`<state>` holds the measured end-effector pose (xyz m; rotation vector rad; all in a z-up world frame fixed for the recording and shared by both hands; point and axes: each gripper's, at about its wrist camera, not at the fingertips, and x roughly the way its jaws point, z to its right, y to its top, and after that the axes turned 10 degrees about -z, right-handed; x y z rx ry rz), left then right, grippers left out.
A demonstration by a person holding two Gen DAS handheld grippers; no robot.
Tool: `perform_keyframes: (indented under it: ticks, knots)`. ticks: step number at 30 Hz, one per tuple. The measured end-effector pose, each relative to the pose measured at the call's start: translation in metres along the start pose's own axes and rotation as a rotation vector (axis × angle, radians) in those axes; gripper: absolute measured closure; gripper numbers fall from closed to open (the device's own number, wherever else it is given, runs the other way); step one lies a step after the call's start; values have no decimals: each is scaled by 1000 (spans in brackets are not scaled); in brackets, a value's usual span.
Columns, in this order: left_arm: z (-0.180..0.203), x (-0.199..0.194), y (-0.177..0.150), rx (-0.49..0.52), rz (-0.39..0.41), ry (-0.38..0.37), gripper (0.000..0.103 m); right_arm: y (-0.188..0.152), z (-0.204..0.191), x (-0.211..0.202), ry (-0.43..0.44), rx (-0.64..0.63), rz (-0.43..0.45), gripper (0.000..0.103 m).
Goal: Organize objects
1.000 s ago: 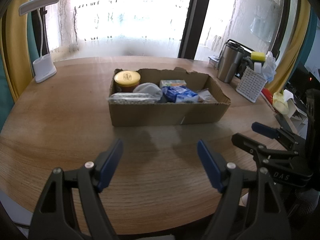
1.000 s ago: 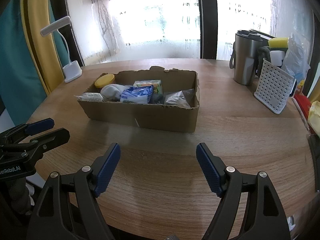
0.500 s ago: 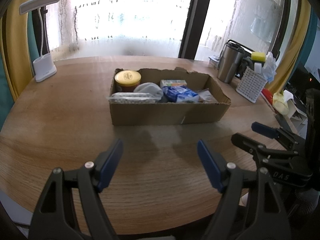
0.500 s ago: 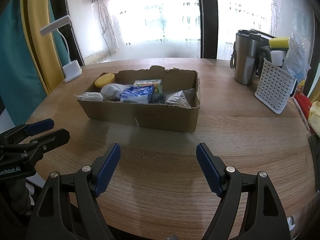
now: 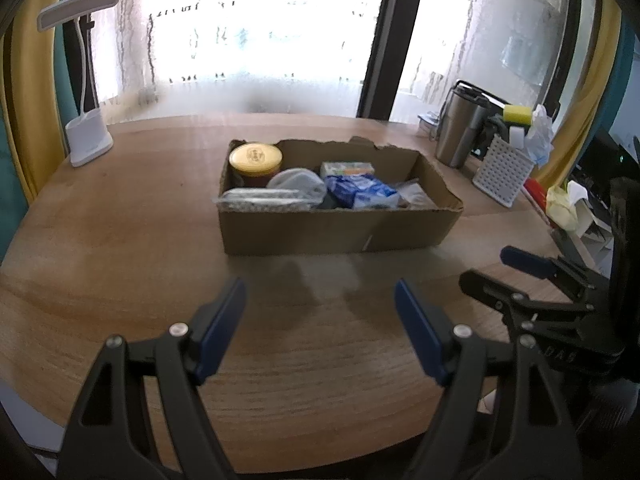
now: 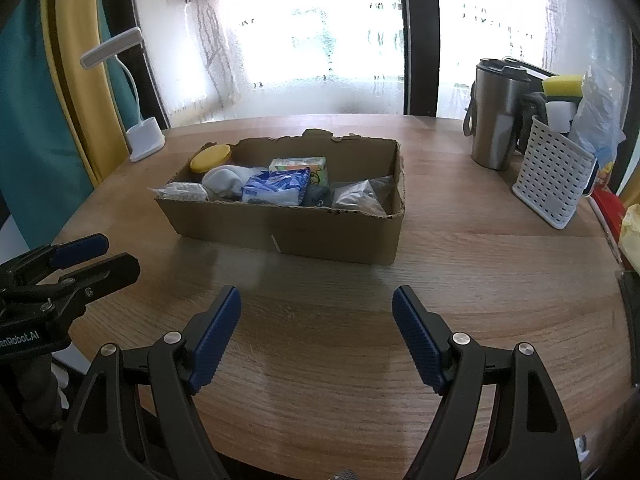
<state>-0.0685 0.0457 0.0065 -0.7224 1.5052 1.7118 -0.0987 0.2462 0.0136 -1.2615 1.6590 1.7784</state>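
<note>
Both grippers hang over the near part of the round table [image 5: 100, 248], jaws spread wide with nothing between them. The left gripper [image 5: 320, 308] points at the box [image 5: 332, 232], which sits mid-table, well apart from the blue pads. The right gripper [image 6: 316, 316] faces the same box [image 6: 304, 232] from its other corner. Bare wood lies between pads and cardboard in both views, and open tabletop runs round the box on every side.

Inside the box: a yellow-lidded jar [image 5: 255, 158] in the far left corner, a blue packet [image 5: 360, 192] in the middle, a green carton [image 6: 300, 165] behind it, a clear bag [image 6: 360, 198] at the right end.

The table's curved near edge passes just under both grippers. A lamp [image 6: 140, 136] stands at the far left rim; a steel mug [image 6: 494, 116] and white basket [image 6: 556, 176] crowd the far right.

The left view alone shows clutter past the basket at the right edge, plus the right gripper from the side. The right view alone shows the box's torn right wall and the left gripper low on the left.
</note>
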Motion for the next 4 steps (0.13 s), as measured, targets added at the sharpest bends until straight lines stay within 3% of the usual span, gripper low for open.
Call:
perform_keyframes:
  ticks: [4]
  knots:
    - [-1, 4, 2, -2, -15, 1, 25, 1, 1, 2, 0, 2, -8, 22]
